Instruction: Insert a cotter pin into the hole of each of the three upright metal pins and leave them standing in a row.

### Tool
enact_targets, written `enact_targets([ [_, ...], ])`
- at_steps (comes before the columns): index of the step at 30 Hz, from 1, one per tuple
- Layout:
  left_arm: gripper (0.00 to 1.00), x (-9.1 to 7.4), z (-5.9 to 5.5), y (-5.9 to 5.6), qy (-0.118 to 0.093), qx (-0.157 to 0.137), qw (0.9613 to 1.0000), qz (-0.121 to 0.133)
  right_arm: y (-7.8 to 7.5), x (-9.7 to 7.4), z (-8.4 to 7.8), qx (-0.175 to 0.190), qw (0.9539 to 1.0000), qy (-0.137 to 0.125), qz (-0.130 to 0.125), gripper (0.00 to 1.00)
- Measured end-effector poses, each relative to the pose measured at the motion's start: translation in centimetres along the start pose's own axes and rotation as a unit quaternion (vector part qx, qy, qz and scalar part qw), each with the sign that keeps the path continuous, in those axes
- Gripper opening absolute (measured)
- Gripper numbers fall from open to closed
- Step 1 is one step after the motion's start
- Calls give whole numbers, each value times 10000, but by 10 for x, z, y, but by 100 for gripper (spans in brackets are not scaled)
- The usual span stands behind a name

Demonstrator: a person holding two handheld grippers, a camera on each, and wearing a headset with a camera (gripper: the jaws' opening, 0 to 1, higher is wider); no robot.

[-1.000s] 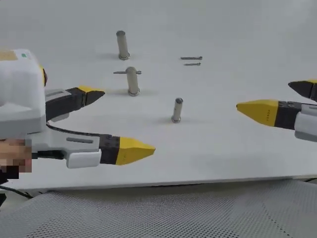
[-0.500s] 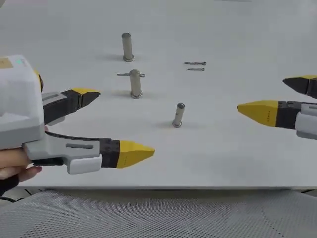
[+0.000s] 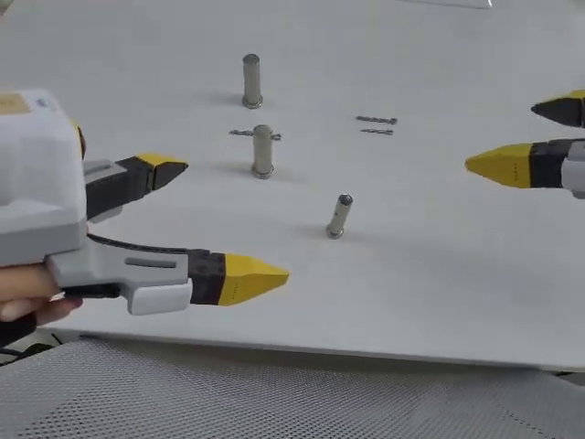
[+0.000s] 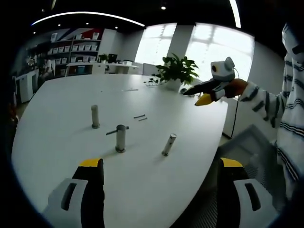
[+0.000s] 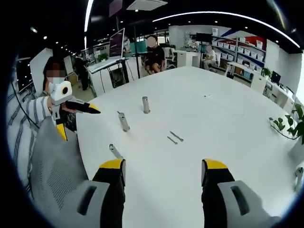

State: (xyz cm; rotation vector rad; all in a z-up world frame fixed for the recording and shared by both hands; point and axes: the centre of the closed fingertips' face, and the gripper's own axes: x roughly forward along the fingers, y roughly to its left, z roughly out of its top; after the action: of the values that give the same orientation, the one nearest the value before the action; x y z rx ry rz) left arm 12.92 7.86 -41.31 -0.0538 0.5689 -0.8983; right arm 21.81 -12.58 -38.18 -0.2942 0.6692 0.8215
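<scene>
Head view: L gripper (image 3: 238, 219) at left, over the tabletop (image 3: 439, 274) near its front edge. Jaws spread wide, nothing between them. R gripper (image 3: 499, 137) comes in from the right edge, jaws also apart, empty. Both well apart from the pins.

3 pins on the tabletop in a rough diagonal:
- far pin (image 3: 251, 80): upright.
- mid pin (image 3: 263, 151): upright, cotter (image 3: 247, 133) through its top, sticking out both sides, longer on the left.
- near pin (image 3: 339, 216): base on the tabletop, leans w/ top to the right, closest to the front edge.

2 loose cotters (image 3: 377, 125) lie flat, side by side, right of far/mid pins, between the pins and R gripper. Not touching any pin. Grey mesh (image 3: 274, 402) below the tabletop edge.

Left gripper view: own jaws open at the bottom, all 3 pins ahead in the gap's line, near pin visibly tilted. R gripper sits upper right past the tabletop edge, held by a hand on a striped sleeve (image 4: 266, 95). Plant (image 4: 176, 71) at the far edge.

Right gripper view: own jaws open, loose cotters ahead of them, pins further left. L gripper at left off the tabletop edge, jaws parted. Pin holes too small to make out in any view.
</scene>
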Motion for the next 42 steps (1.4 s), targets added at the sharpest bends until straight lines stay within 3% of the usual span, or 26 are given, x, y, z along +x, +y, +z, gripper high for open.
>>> enact_targets([
  [3,99,1,0,-2,1,-32,10000,-7,-4,8,4,-288,9994,120,139,54],
  [5,99,2,0,-1,44,-65,10000,7,-13,15,9,-687,9974,208,39,49],
  [9,99,2,0,-3,89,-24,10000,23,-13,31,9,-925,9937,539,321,48],
  [11,99,2,1,-3,57,-34,10000,33,-15,38,7,-1308,9873,810,387,45],
  [13,99,3,1,-3,46,-54,10000,33,-14,47,7,-1654,9809,899,493,45],
  [15,99,3,1,-4,56,-73,10000,36,-11,56,4,-1786,9759,1068,660,42],
  [17,99,4,1,-3,56,-86,9999,48,-11,61,3,-1850,9738,1102,730,39],
  [21,99,4,2,-4,23,-119,9999,45,-8,73,1,-2111,9649,1285,890,34],
  [25,97,4,1,-4,4,-220,9997,44,-7,85,-2,-2064,9623,1388,1099,29],
  [29,96,3,0,-5,57,-228,9997,45,-10,93,-6,-2509,9464,1670,1162,27],
  [33,96,3,2,-6,-7,-295,9995,67,-8,103,-7,-2372,9468,1733,1315,26],
  [38,96,3,0,-7,44,-308,9995,59,-11,116,-10,-2473,9412,1866,1350,23],
  [42,96,2,0,-8,21,-331,9994,51,-11,124,-11,-2402,9414,1914,1396,20],
])
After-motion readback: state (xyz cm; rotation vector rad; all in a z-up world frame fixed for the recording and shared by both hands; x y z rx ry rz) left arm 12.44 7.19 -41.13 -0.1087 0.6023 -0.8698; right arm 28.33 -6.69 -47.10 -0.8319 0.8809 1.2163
